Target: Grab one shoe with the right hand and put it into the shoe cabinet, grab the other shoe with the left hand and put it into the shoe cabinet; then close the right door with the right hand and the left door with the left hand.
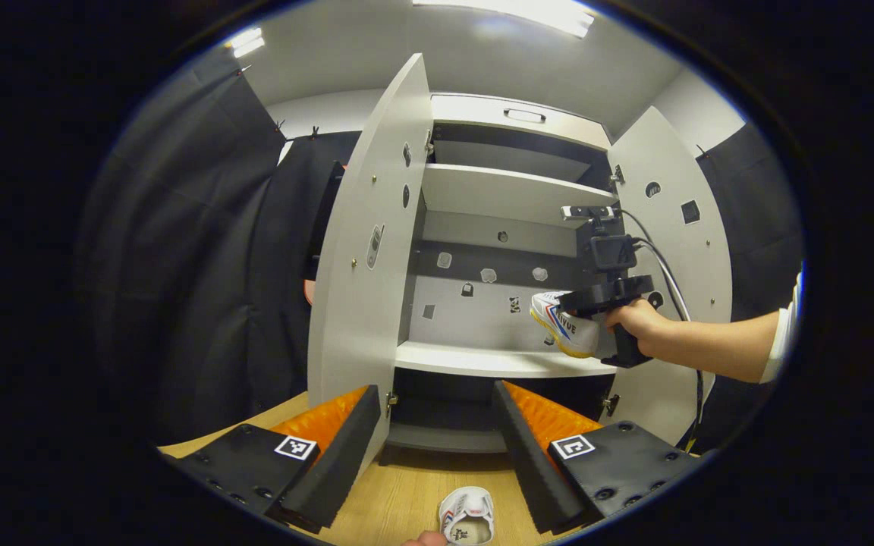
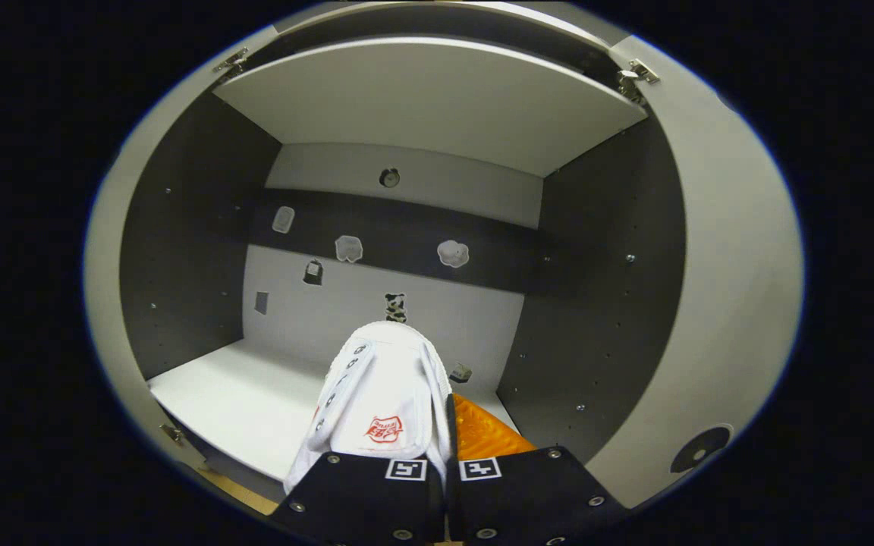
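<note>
My right claw (image 2: 437,455) grips one shoe (image 2: 380,394) inside the shoe cabinet (image 1: 498,189), above its shelf (image 2: 240,394). My left claw (image 1: 437,447) is wide open, empty, above the other shoe (image 1: 467,516) on the floor.

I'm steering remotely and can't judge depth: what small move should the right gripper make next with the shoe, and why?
Probably ease the right gripper forward and down, then release. Its fingers clamp the white shoe, whose toe points into the open shoe cabinet, and the left gripper view shows the shoe above the shelf's front edge, not yet resting on it.

A recording booth: black cloth walls (image 1: 202,250) surround a shoe cabinet (image 1: 505,197).
</note>
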A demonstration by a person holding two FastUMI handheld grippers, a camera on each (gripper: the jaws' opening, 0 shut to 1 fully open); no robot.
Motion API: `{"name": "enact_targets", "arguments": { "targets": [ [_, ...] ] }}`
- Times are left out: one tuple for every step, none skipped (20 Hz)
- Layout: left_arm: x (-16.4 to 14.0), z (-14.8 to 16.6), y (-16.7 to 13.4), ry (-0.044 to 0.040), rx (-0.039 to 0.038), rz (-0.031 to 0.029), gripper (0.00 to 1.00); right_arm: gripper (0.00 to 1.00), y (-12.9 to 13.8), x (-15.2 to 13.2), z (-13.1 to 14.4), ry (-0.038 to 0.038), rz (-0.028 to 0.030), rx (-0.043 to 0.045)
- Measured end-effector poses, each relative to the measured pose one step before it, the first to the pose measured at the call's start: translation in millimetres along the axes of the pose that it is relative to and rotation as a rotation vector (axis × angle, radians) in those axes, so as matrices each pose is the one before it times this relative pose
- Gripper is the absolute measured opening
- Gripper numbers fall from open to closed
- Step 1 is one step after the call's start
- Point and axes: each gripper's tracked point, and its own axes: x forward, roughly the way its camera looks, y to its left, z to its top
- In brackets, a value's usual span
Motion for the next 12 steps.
{"name": "enact_targets", "arguments": {
  "targets": [
    [-0.06, 0.58, 6.53, -0.00193, 0.01455, 0.01899, 0.97, 0.01, 0.86, 12.87, -8.21, 0.03679, -0.01325, -0.00716],
    [-0.57, 0.42, 5.02, -0.00367, 0.01056, 0.01696, 0.97, 0.01, -0.10, 13.27, -5.79, 0.03759, -0.01176, -0.01231],
    [-1.44, -0.75, 4.11, 0.00175, 0.00609, 0.01220, 0.97, 0.01, 1.17, 12.49, -6.52, 0.03157, -0.00572, -0.01634],
    [-0.38, -2.18, 3.22, 0.00537, 0.00257, 0.00759, 0.99, 0.01, 1.92, 11.81, -6.54, 0.03005, -0.00082, -0.01752],
    [0.93, -2.01, 2.33, 0.00655, 0.00191, 0.00452, 0.96, 0.01, 2.52, 6.90, -6.71, 0.02637, 0.00225, -0.00994],
    [-1.29, -1.76, 3.12, 0.00483, 0.00337, 0.00658, 0.97, 0.02, 2.37, 7.43, -8.28, 0.03097, 0.00050, 0.00113],
    [-0.21, -1.03, 2.12, 0.00342, 0.00409, 0.00559, 0.97, 0.02, 1.67, 4.34, -8.39, 0.03120, 0.00217, 0.00888],
    [-0.03, -1.40, 1.92, 0.00352, 0.00443, 0.00501, 0.96, 0.02, 0.53, 5.01, -5.86, 0.02389, -0.00304, 0.00263],
    [0.38, -0.26, 0.65, 0.00143, 0.00244, 0.00275, 0.96, 0.02, -1.46, 1.31, -3.80, 0.01527, -0.00530, 0.00701],
    [0.65, 0.17, 0.28, -0.00131, 0.00034, 0.00171, 0.96, 0.02, 0.24, 3.11, -2.06, 0.00851, -0.00137, 0.01400],
    [1.39, -0.78, -0.70, 0.00225, -0.00269, -0.00329, 0.96, 0.04, 0.66, 1.51, -2.81, 0.01469, 0.00215, 0.01412],
    [0.41, -1.99, -1.63, 0.00481, -0.00162, -0.00472, 0.96, 0.05, 0.54, -1.61, -0.65, 0.00563, 0.00458, 0.01085]
  ]
}}
